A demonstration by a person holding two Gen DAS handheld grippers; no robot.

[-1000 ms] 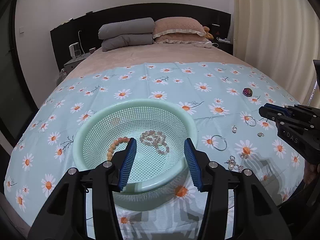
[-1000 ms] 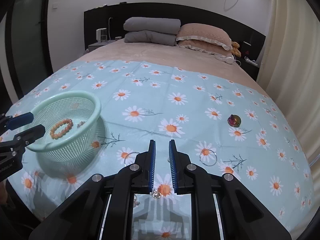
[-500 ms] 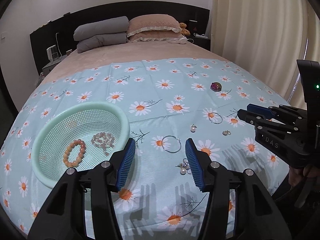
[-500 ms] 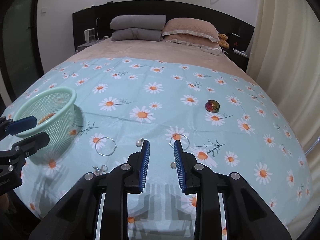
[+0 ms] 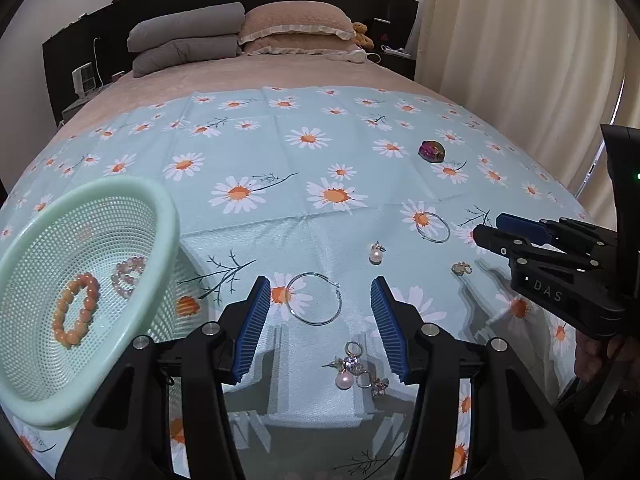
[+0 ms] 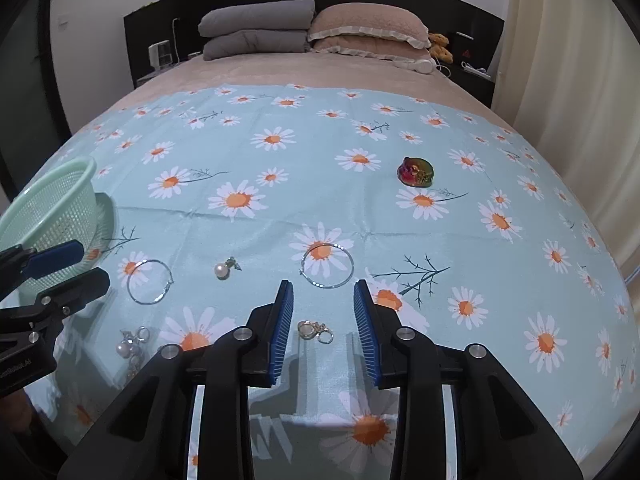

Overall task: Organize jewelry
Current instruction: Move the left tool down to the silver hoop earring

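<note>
A mint mesh basket (image 5: 160,216) at the left holds an orange bead bracelet (image 5: 74,310) and a pink bead bracelet (image 5: 128,274). My left gripper (image 5: 320,320) is open over a silver hoop (image 5: 316,298), with a cluster of pearl earrings (image 5: 354,370) just below it. My right gripper (image 6: 323,322) is open over a small earring pair (image 6: 316,330), near a second hoop (image 6: 328,266). A pearl earring (image 6: 222,270), another hoop (image 6: 150,282) and an iridescent clip (image 6: 416,172) lie loose on the daisy cloth.
The daisy cloth (image 6: 280,168) covers the foot of a bed with pillows (image 6: 312,28) at the headboard. A curtain (image 5: 520,40) hangs at the right. The right gripper also shows in the left wrist view (image 5: 500,236) beside a small earring (image 5: 461,268).
Both grippers moved right, away from the basket and over the loose jewelry. The right gripper's jaws went from nearly shut to open. The left stayed open.
</note>
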